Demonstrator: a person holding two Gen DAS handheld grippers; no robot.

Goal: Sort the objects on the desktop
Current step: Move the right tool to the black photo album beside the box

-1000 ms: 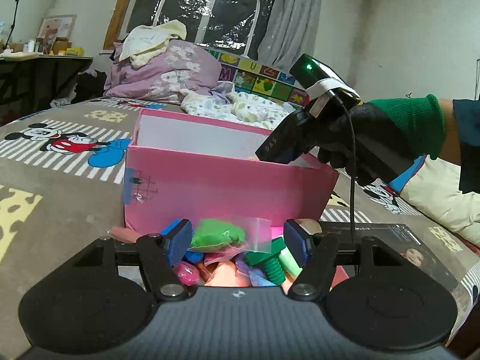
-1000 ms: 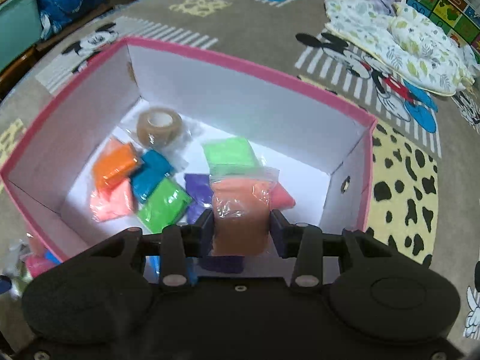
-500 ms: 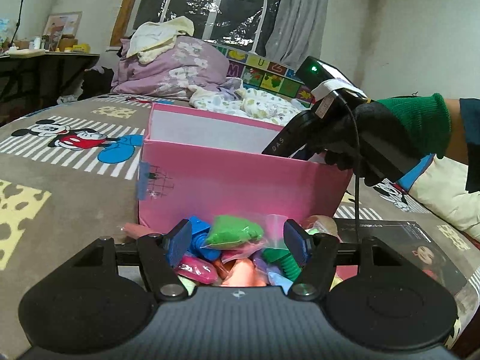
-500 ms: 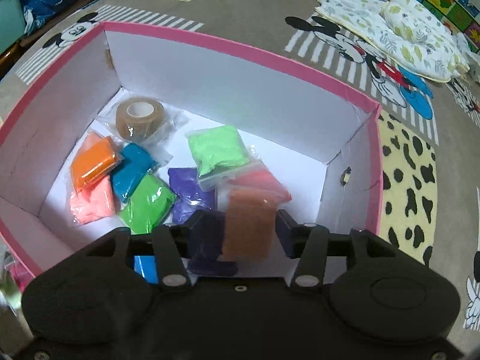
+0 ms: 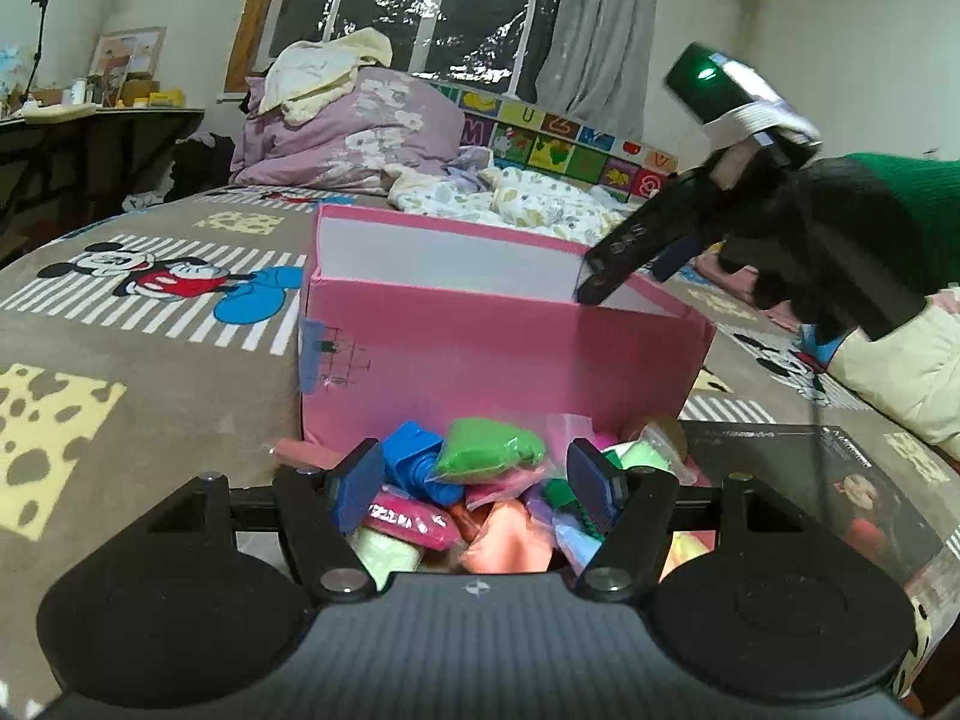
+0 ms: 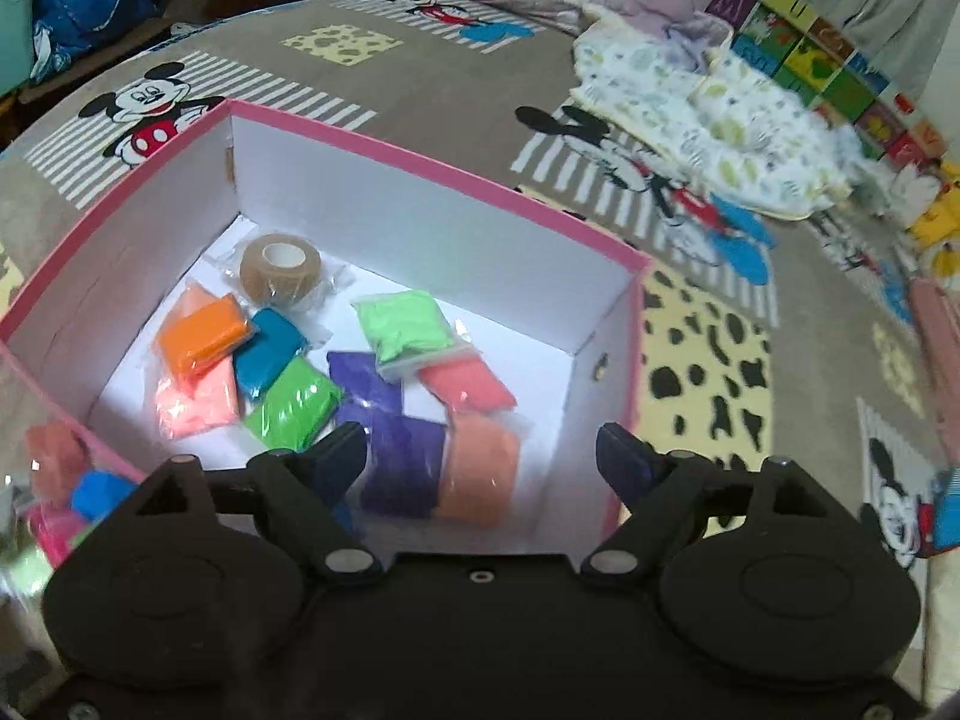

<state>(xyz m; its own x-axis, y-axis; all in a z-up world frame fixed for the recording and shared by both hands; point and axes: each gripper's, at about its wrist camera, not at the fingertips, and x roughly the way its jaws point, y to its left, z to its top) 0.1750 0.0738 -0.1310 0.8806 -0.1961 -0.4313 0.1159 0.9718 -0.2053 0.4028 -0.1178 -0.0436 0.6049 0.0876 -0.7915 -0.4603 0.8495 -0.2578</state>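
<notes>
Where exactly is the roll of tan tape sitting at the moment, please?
In the right wrist view, the roll of tan tape lies at the far left corner inside the pink box, just beyond the orange packet and the blue packet.

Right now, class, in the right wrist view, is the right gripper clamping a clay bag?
No: the right gripper stands open and empty, and the peach clay bag lies on the pink box floor.
</notes>
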